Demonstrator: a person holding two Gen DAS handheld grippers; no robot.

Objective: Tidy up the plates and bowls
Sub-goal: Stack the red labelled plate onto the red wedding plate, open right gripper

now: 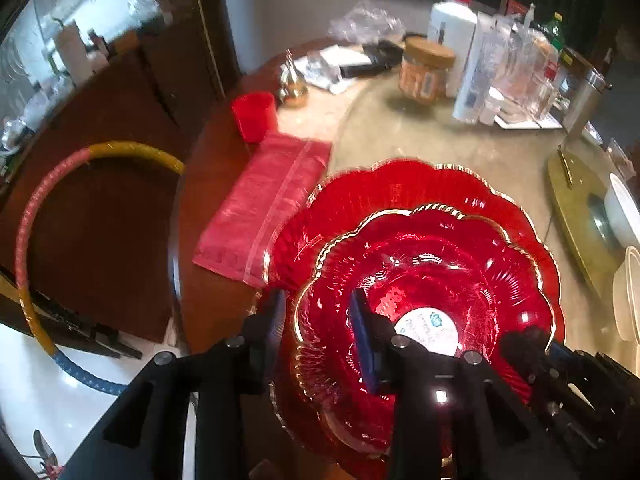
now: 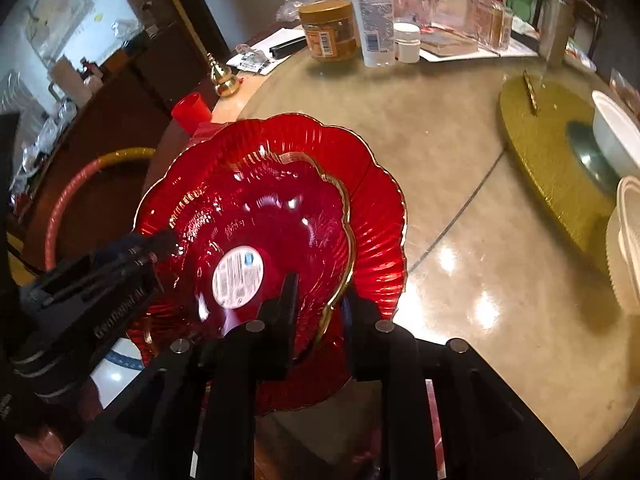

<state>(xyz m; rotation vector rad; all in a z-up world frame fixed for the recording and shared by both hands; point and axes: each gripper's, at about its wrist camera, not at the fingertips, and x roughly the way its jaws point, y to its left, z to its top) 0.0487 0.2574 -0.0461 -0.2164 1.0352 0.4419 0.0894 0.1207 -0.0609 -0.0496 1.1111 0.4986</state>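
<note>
A small red scalloped bowl (image 1: 432, 280) with a gold rim and a white label sits inside a larger red scalloped plate (image 1: 400, 188) on the round table. My left gripper (image 1: 320, 320) straddles the small bowl's near-left rim, one finger outside and one inside, jaws a little apart. My right gripper (image 2: 320, 300) straddles the same small bowl (image 2: 272, 216) at its right rim, above the large plate (image 2: 372, 216). Each gripper shows in the other's view. Whether either one pinches the rim is unclear.
A red cloth (image 1: 264, 208) and red cup (image 1: 254, 114) lie left of the plates. A jar (image 1: 426, 70), bottles (image 1: 452, 28) and clutter stand at the back. A gold turntable (image 2: 548, 148) with a white bowl (image 2: 616, 136) and stacked white dishes (image 2: 628, 240) are at right.
</note>
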